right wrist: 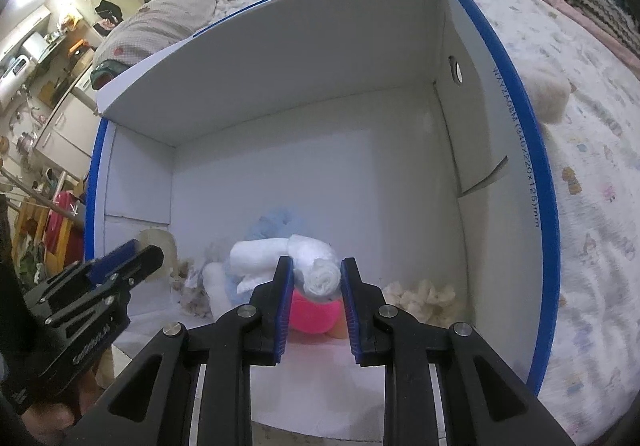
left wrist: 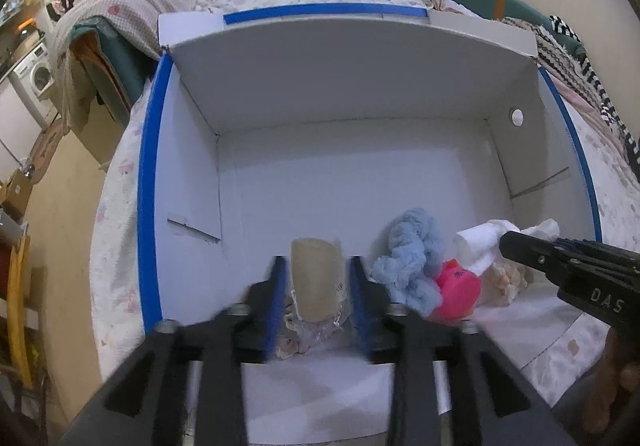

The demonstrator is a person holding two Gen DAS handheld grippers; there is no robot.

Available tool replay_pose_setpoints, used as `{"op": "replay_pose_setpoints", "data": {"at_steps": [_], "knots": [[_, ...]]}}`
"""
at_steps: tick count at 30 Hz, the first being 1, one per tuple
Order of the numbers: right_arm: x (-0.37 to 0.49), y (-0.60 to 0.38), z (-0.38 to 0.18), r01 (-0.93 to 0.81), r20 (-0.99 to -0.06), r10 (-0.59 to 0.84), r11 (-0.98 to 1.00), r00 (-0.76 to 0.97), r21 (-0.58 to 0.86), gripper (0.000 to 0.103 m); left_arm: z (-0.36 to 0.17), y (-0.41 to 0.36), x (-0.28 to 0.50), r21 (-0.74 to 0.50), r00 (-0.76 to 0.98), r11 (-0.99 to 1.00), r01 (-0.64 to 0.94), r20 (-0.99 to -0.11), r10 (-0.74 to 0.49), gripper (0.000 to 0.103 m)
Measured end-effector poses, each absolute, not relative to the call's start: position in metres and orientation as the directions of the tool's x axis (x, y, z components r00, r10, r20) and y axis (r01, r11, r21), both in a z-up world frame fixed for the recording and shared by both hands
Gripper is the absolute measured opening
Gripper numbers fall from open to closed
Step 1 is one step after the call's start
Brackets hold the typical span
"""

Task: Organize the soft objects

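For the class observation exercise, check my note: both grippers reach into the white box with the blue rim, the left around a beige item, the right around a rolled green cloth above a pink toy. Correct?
Not quite: the rolled cloth between the right gripper's fingers is white, not green, as the right wrist view shows. The rest stands: white box, left gripper around the beige item, pink toy below.

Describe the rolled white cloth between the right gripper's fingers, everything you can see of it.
The white cloth is a soft, terry-like towel rolled into a tube, its spiral end facing the camera. It sits between the right gripper fingers, lying over the pink plush at the near end of the white box. A second white roll lies behind it.
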State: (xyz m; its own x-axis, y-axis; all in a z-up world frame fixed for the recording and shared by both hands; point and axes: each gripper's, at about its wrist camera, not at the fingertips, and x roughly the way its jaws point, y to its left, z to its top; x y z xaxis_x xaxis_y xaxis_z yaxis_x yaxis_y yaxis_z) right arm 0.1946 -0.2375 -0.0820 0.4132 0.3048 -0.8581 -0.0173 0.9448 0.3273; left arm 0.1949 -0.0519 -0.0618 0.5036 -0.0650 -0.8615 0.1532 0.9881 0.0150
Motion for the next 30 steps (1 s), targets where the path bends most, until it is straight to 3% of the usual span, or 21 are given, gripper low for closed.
{"op": "replay_pose_setpoints", "data": {"at_steps": [2, 3, 10, 11, 12, 14, 22, 24, 30], "knots": [[0.195, -0.237, -0.083, -0.017, -0.859, 0.303, 0.945, 0.412, 0.325, 0.025, -0.056, -0.051, 0.191, 0.032, 0.539, 0.991, 0.132, -0.841, -0.045, 0.067], [0.194, -0.238, -0.083, -0.017, -0.860, 0.304, 0.945, 0.411, 0.326, 0.025, -0.053, -0.051, 0.190, 0.037, 0.555, 0.991, 0.126, -0.831, -0.040, 0.069], [0.198, -0.236, -0.083, -0.013, -0.861, 0.306, 0.944, 0.406, 0.329, 0.030, -0.050, -0.049, 0.189, 0.042, 0.566, 0.992, 0.115, -0.824, -0.031, 0.070], [0.198, -0.235, -0.084, -0.012, -0.861, 0.306, 0.944, 0.406, 0.330, 0.036, -0.050, -0.050, 0.189, 0.041, 0.564, 0.993, 0.112, -0.825, -0.030, 0.070], [0.197, -0.236, -0.083, -0.009, -0.859, 0.311, 0.942, 0.407, 0.337, 0.056, -0.050, -0.049, 0.189, 0.043, 0.563, 0.993, 0.107, -0.826, -0.025, 0.070], [0.196, -0.238, -0.081, 0.004, -0.846, 0.328, 0.932, 0.420, 0.363, 0.076, -0.049, -0.047, 0.189, 0.048, 0.554, 0.994, 0.097, -0.833, -0.014, 0.070], [0.193, -0.247, -0.078, 0.049, -0.840, 0.326, 0.923, 0.433, 0.383, 0.093, -0.033, -0.033, 0.181, 0.024, 0.577, 0.998, 0.051, -0.817, -0.010, 0.070], [0.189, -0.244, -0.074, 0.040, -0.838, 0.313, 0.929, 0.447, 0.368, 0.103, -0.030, -0.032, 0.177, 0.029, 0.583, 0.998, 0.056, -0.812, -0.009, 0.070], [0.177, -0.235, -0.065, -0.001, -0.830, 0.297, 0.942, 0.472, 0.336, 0.103, -0.022, -0.026, 0.164, 0.021, 0.593, 0.998, 0.062, -0.805, -0.020, 0.070]]}}
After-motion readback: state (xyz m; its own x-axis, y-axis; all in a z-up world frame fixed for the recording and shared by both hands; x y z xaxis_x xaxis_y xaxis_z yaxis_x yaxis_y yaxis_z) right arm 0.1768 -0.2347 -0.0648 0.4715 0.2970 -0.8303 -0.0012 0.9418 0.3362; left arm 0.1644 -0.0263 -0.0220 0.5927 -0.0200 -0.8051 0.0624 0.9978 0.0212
